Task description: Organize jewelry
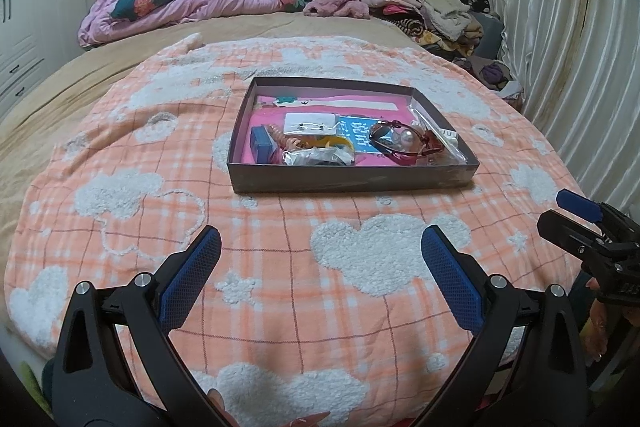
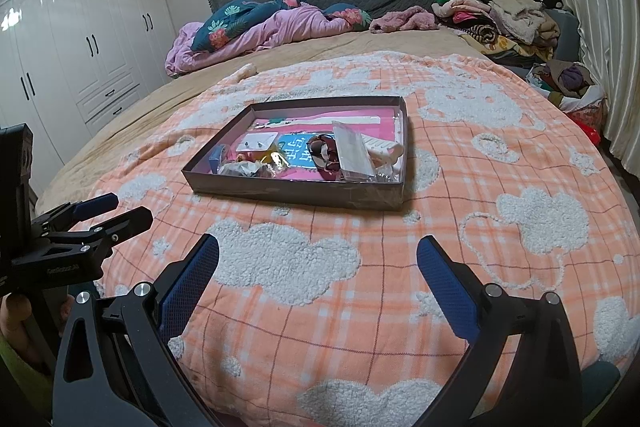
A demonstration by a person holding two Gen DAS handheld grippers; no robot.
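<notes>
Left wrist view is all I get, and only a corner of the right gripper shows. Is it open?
Observer: Yes. The right wrist view shows the right gripper with jaws wide apart and empty, over the blanket.
Operator: What lies along the box's right wall?
Observer: A clear plastic bag lies lengthwise there, just right of the reddish glasses.
Operator: Where's my left gripper relative to the box?
Observer: Seen from the side, the left gripper is near the blanket's left edge, well short of the box.
</notes>
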